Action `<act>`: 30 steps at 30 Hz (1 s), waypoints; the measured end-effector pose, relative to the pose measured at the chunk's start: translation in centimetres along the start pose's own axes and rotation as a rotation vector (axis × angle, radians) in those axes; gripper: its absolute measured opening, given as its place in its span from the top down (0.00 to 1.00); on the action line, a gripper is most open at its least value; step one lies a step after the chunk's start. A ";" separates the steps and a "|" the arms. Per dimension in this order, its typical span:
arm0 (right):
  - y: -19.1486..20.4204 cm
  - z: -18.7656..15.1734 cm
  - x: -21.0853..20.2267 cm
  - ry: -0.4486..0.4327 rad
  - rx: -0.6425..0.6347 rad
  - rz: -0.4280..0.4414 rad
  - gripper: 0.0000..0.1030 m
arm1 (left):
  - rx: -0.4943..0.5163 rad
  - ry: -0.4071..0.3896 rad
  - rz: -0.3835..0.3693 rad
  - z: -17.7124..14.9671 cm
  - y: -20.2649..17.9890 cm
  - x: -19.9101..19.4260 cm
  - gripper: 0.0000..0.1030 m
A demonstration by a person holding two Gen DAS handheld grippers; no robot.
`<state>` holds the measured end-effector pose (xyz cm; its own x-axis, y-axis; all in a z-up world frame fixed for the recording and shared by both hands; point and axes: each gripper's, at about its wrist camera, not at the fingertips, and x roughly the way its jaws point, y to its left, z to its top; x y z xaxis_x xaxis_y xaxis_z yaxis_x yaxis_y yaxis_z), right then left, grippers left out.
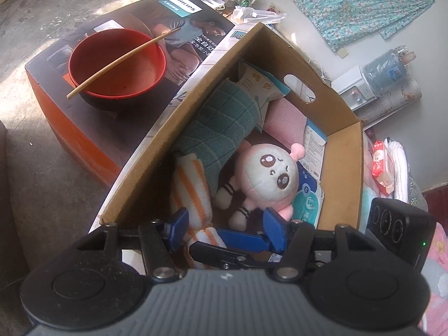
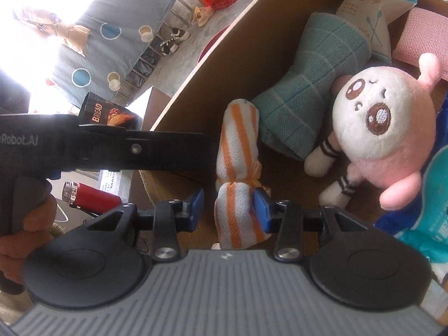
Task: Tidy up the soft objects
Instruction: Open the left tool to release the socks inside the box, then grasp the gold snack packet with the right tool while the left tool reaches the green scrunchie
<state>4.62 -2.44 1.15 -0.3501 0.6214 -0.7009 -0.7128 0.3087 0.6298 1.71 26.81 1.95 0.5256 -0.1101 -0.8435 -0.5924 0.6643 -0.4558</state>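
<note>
A cardboard box (image 1: 340, 165) holds soft things: a pink-and-white plush doll (image 1: 268, 176), a rolled teal checked cloth (image 1: 218, 128), an orange-and-white striped rolled towel (image 1: 191, 187), a pink cloth (image 1: 285, 117) and soft packs. My left gripper (image 1: 226, 224) is open above the box's near end, with nothing between its fingers. My right gripper (image 2: 229, 207) is open around the near end of the striped towel (image 2: 238, 168); its right finger touches the towel, the left stands apart. The doll (image 2: 383, 123) and teal cloth (image 2: 310, 92) lie beyond it. The right gripper also shows in the left wrist view (image 1: 240, 240).
A red bowl (image 1: 117, 64) with a stick across it sits on a Philips carton (image 1: 84, 128) left of the box. A tissue pack (image 1: 382, 168) and folded cloths lie to the right. A bread bag (image 2: 109, 112) and red cylinder (image 2: 92, 196) lie outside the box wall.
</note>
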 end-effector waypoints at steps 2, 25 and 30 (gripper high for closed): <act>-0.2 0.2 0.8 0.047 -0.001 0.005 0.61 | -0.005 -0.005 -0.006 0.0 0.1 -0.3 0.40; 0.5 -8.9 -15.1 -0.520 -0.005 -0.212 0.34 | 0.205 -0.130 -0.110 -1.0 -7.5 -1.4 0.17; 0.1 -14.7 -20.7 -0.702 -0.008 -0.403 0.25 | 0.314 -0.090 -0.152 -2.7 -12.0 0.5 0.16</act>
<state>2.88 -25.85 10.79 0.3958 0.7713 -0.4985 -0.7083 0.6019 0.3688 7.47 16.79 6.22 0.6533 -0.1686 -0.7381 -0.2939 0.8419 -0.4525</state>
